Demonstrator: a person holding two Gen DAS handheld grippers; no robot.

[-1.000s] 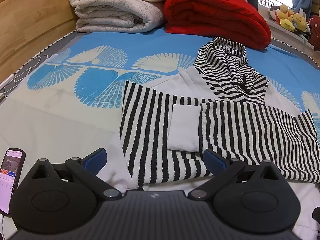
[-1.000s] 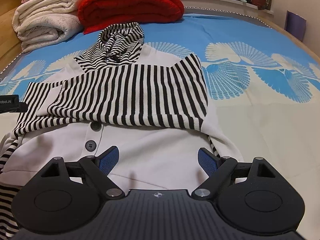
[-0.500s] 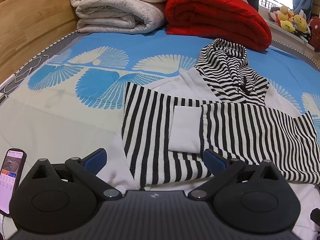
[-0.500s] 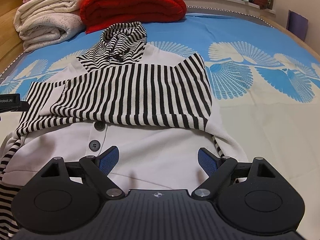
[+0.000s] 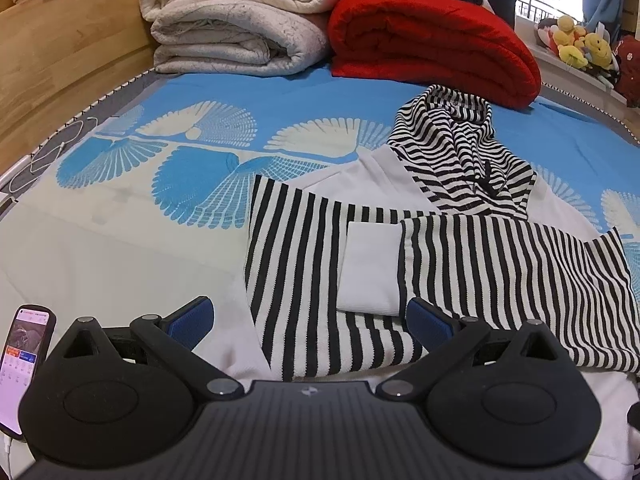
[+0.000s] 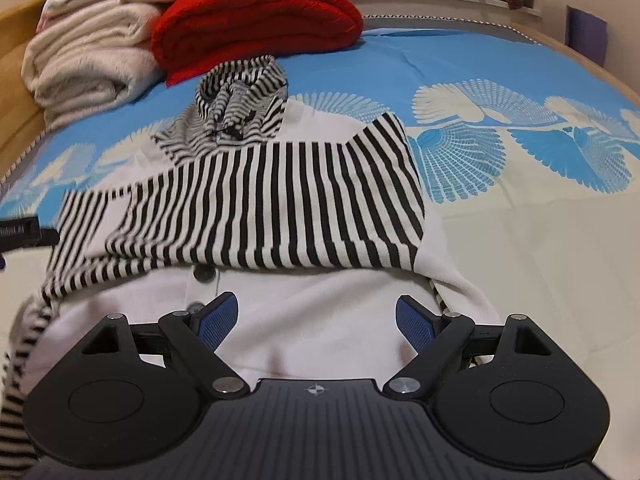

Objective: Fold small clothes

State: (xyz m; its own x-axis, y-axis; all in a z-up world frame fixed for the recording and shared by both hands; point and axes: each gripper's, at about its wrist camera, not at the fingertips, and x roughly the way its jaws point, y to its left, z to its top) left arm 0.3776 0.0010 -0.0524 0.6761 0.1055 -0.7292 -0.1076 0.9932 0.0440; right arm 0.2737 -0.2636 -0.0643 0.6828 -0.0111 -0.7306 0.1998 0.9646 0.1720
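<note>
Hoodie [image 5: 384, 264], white body with black-and-white striped hood and sleeves, lies flat on the blue fan-print bedspread [image 5: 280, 120], both sleeves crossed over the chest, white cuff [image 5: 370, 268] on top. Our left gripper [image 5: 310, 320] and right gripper [image 6: 316, 322] hover over its lower part, jaws spread wide, nothing between them. Behind it we see a red blanket [image 5: 432, 44], cream blankets [image 5: 236, 20], and a phone [image 5: 24, 364] at left.

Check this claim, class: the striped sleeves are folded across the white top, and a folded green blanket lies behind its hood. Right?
Not quite. The striped sleeves do cross the white top, but the blanket behind the hood is red, as the left wrist view shows.
</note>
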